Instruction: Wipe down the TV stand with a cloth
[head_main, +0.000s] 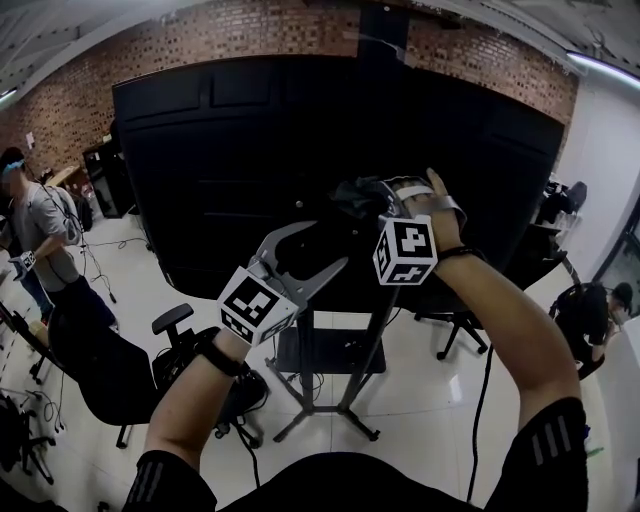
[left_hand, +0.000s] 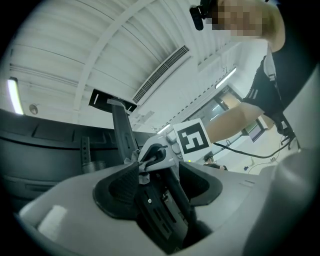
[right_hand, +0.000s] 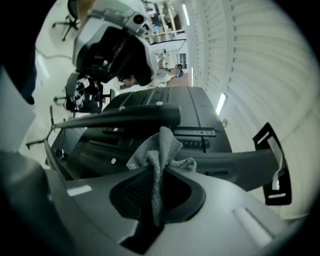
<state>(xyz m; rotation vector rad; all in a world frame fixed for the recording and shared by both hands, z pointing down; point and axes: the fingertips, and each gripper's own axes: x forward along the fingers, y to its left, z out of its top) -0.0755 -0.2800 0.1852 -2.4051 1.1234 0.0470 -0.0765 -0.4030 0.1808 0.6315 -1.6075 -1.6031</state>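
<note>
Right gripper (head_main: 372, 205): I hold it raised, and its fingers are pinched tight on the cloth (right_hand: 157, 155).
Cloth: a grey bunch fans out above the fingers and a strip hangs down between them. It is up at the black back panel (head_main: 250, 150) of the screen, well above the floor. I cannot tell whether it touches the panel.
Left gripper (head_main: 325, 248): I hold it raised just below and left of the right one. Its fingers are spread wide with nothing gripped. Through the gap in its own view I see the right gripper's marker cube (left_hand: 192, 137).
TV stand (head_main: 364, 360): dark legs splay out on the pale floor, with a small shelf between them under the screen.
Surroundings: an office chair (head_main: 110, 375) stands to the left, with a person (head_main: 40, 235) beyond it. The brick wall (head_main: 250, 40) runs behind the screen.
</note>
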